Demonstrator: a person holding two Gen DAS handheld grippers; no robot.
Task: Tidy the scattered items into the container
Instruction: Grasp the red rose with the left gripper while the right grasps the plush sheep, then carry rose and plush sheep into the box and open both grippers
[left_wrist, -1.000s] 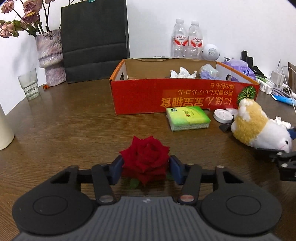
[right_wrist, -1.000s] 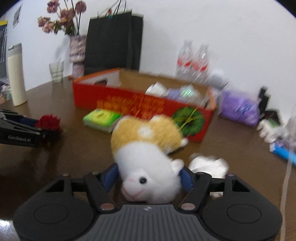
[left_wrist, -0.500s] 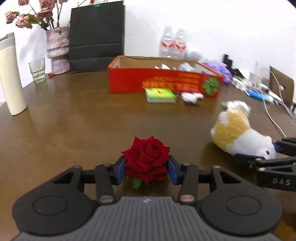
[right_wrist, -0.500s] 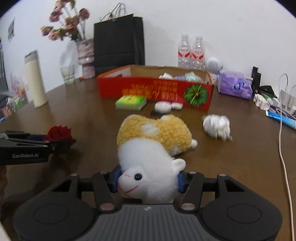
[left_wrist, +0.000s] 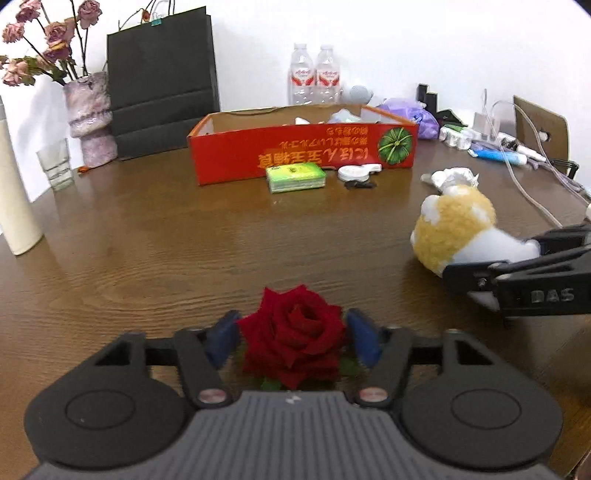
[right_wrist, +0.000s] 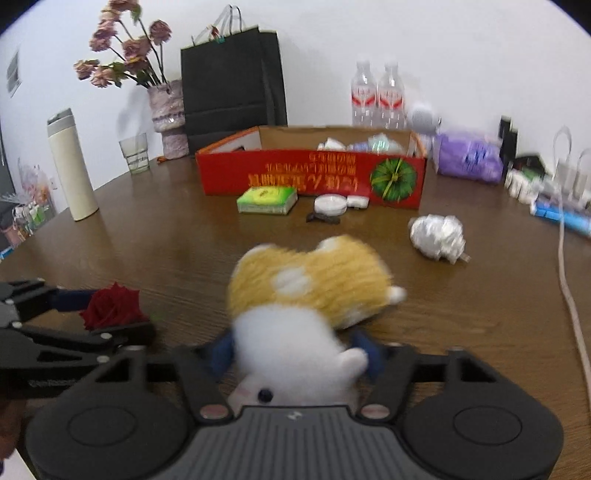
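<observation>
My left gripper (left_wrist: 291, 338) is shut on a red rose (left_wrist: 293, 338) near the table's front; the rose also shows in the right wrist view (right_wrist: 110, 306). My right gripper (right_wrist: 297, 354) is shut on a white and yellow plush toy (right_wrist: 306, 291), which also shows in the left wrist view (left_wrist: 458, 229) at the right. The red cardboard box (left_wrist: 295, 155) stands open at the far middle of the table, with several small items inside. A green tissue pack (left_wrist: 295, 177), a white round case (left_wrist: 352, 171) and a crumpled white wad (right_wrist: 437, 234) lie in front of it.
A black paper bag (left_wrist: 162, 74), a vase of dried roses (left_wrist: 90, 118), a glass (left_wrist: 55, 164) and a white flask (right_wrist: 70, 166) stand at the left. Two water bottles (left_wrist: 314, 77), a purple pack (right_wrist: 467, 157) and cables (left_wrist: 517, 173) are behind and right of the box.
Both grippers have pulled back from the box with their loads still held. The plush toy has tilted face down in the right gripper.
</observation>
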